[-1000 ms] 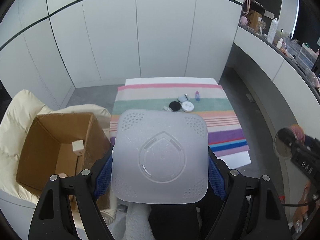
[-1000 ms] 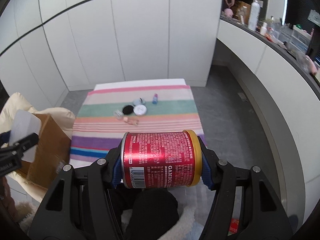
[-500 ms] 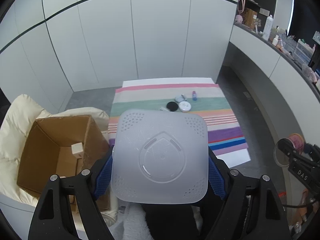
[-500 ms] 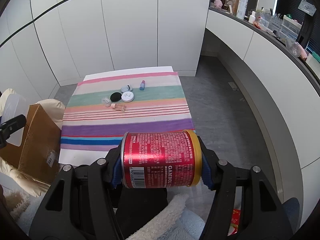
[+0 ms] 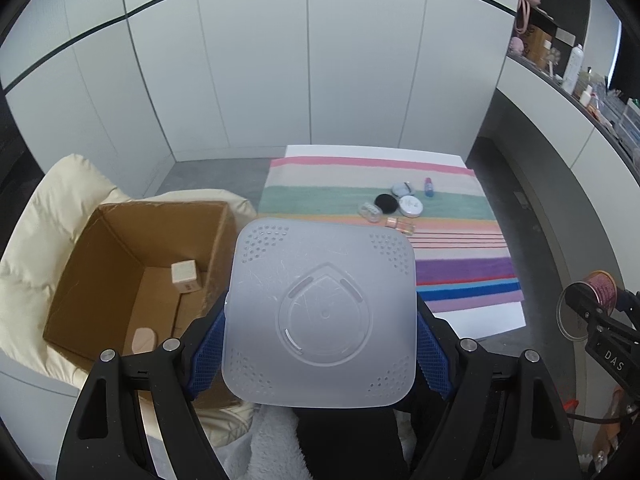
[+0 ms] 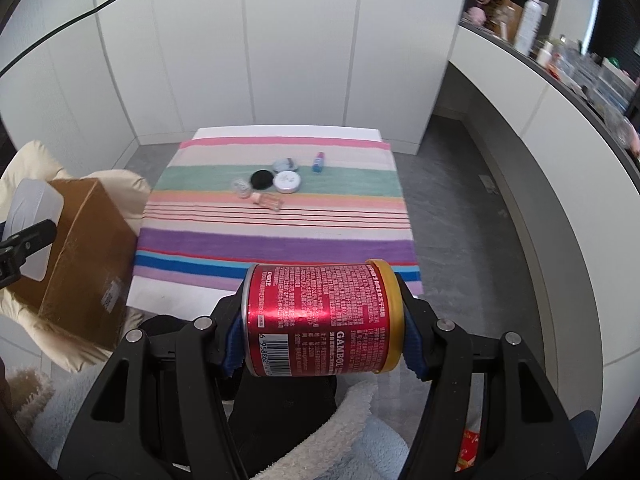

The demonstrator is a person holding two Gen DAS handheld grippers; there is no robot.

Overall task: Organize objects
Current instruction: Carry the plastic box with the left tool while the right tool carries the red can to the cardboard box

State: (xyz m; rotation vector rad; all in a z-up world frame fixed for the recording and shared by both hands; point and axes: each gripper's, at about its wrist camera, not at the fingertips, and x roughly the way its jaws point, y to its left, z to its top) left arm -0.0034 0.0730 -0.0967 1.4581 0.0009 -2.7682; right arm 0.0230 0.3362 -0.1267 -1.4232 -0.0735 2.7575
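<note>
- Cardboard box (image 5: pixel 136 276), open top, sits on a cream cushion (image 5: pixel 52 208) ahead and to the left of the left gripper (image 5: pixel 320 320); over the last second it has come nearer and more of its inside shows, so the left hand has swung toward it. Likely the drop-off spot.
- Striped cloth (image 6: pixel 276 208) on the low table lies ahead of both grippers; in the left view it has slid off to the right, in the right view it is more centred than a second ago.
- White plastic lid (image 5: pixel 320 312), square with rounded corners and dotted vents, is clamped flat between the left gripper's blue pads, same grip as before; its left edge overlaps the box's near right corner in view.
- Red can (image 6: pixel 320 320), yellow rim, lying sideways, is squeezed end to end by the right gripper (image 6: pixel 322 322); grip unchanged, held well short of the cloth.
- Small items on the cloth, far ahead of both grippers, have not moved: white round jar (image 6: pixel 286 182), black round pad (image 6: pixel 262 179), clear case (image 6: pixel 241 187), peach bottle (image 6: pixel 267 200), blue tube (image 6: pixel 318 161).
- Inside the box: a pale cube (image 5: pixel 185 276) at the back and a flat peach piece (image 5: pixel 142 340) near the front.
- Judgement: both hands are loaded and mid-carry; lid looks next to go into the box, can follows.
</note>
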